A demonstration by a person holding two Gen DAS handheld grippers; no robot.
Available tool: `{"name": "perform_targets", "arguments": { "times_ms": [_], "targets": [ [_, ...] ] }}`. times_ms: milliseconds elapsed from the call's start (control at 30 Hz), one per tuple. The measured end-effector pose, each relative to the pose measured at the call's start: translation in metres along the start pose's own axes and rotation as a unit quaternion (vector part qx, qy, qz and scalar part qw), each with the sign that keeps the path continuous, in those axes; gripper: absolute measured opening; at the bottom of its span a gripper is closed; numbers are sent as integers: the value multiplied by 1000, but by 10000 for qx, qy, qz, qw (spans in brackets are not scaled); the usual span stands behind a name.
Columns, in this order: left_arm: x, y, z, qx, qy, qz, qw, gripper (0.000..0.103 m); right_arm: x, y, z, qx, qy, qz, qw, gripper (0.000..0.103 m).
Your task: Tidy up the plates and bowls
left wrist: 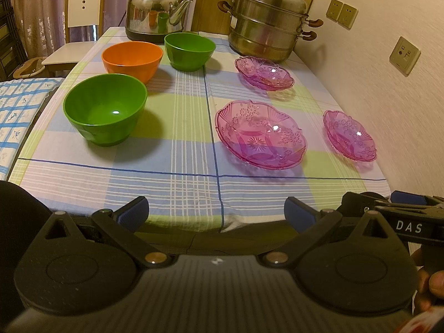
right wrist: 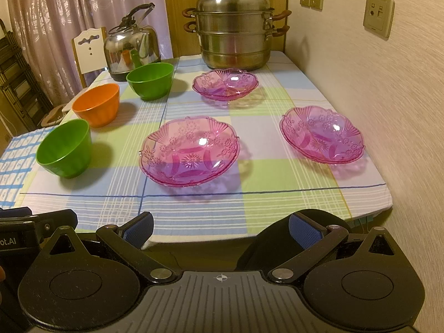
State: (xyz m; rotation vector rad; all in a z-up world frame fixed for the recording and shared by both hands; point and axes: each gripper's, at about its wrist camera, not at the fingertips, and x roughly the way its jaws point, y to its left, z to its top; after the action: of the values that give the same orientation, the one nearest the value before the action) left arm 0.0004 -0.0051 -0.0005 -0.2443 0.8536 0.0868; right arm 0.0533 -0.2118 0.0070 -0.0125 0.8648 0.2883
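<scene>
Three bowls stand along the table's left: a near green bowl (left wrist: 105,109) (right wrist: 65,148), an orange bowl (left wrist: 132,59) (right wrist: 97,104) and a far green bowl (left wrist: 189,51) (right wrist: 151,80). Three pink glass plates lie apart on the right: a near middle plate (left wrist: 260,134) (right wrist: 189,150), a near right plate (left wrist: 349,135) (right wrist: 322,138) and a far plate (left wrist: 264,73) (right wrist: 225,83). My left gripper (left wrist: 216,211) is open and empty before the table's front edge. My right gripper (right wrist: 220,226) is open and empty too, just off the same edge.
A checked tablecloth (left wrist: 180,144) (right wrist: 277,194) covers the table. At the back stand a steel kettle (left wrist: 158,8) (right wrist: 130,50) and a stacked steel steamer pot (left wrist: 267,19) (right wrist: 234,27). A wall runs along the right. A chair (left wrist: 83,8) stands back left.
</scene>
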Motion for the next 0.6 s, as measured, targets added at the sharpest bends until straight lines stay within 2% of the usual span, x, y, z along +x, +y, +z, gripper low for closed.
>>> {"name": "perform_targets", "arguments": {
  "times_ms": [600],
  "targets": [
    [0,1,0,-9,3,-10,10000,103,0,0,0,-8,1,6,10000,103]
  ]
}}
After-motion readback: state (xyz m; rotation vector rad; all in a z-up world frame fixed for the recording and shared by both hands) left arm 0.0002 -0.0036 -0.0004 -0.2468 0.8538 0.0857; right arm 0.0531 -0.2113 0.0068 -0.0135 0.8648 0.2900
